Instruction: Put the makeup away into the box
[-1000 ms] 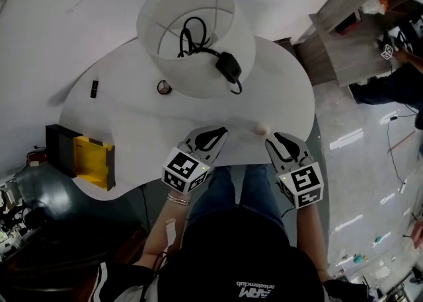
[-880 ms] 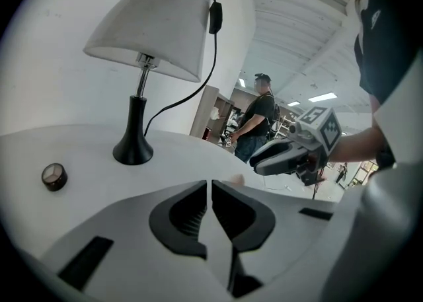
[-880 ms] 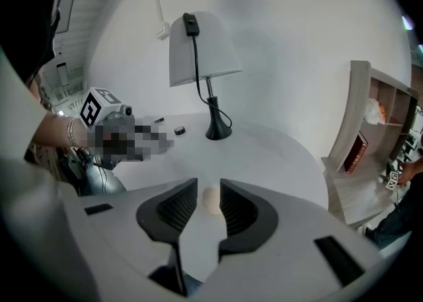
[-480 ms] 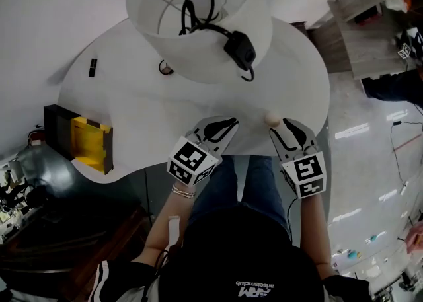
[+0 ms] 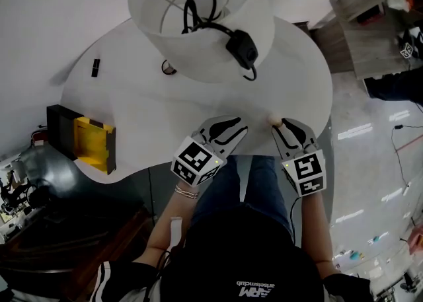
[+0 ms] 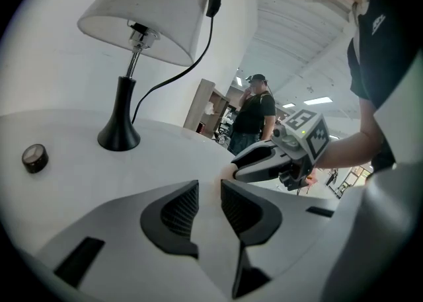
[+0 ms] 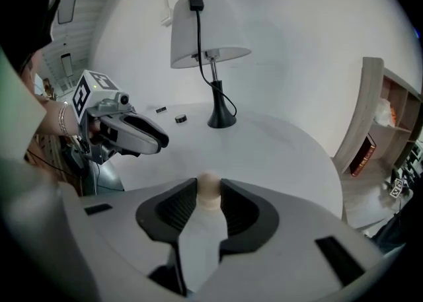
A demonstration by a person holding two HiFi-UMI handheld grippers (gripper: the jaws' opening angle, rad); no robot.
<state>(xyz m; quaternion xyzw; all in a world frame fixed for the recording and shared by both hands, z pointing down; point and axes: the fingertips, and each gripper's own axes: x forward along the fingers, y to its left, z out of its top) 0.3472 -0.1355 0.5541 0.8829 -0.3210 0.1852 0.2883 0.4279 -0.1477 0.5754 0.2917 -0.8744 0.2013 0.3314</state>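
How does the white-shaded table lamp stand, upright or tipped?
Upright: the lamp has its black base flat on the white table, shade above.

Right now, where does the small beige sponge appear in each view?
Head view: the beige sponge, right of centre, at the right gripper tips; its jaws are closing on it.
Left gripper view: a pale sliver at centre, beside that gripper's tip.
Right gripper view: low centre, between the jaws.
Shared landmark: the white lamp.

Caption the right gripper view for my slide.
Right gripper, jaws closing on a beige egg-shaped makeup sponge over the white table, white-shaded lamp behind.
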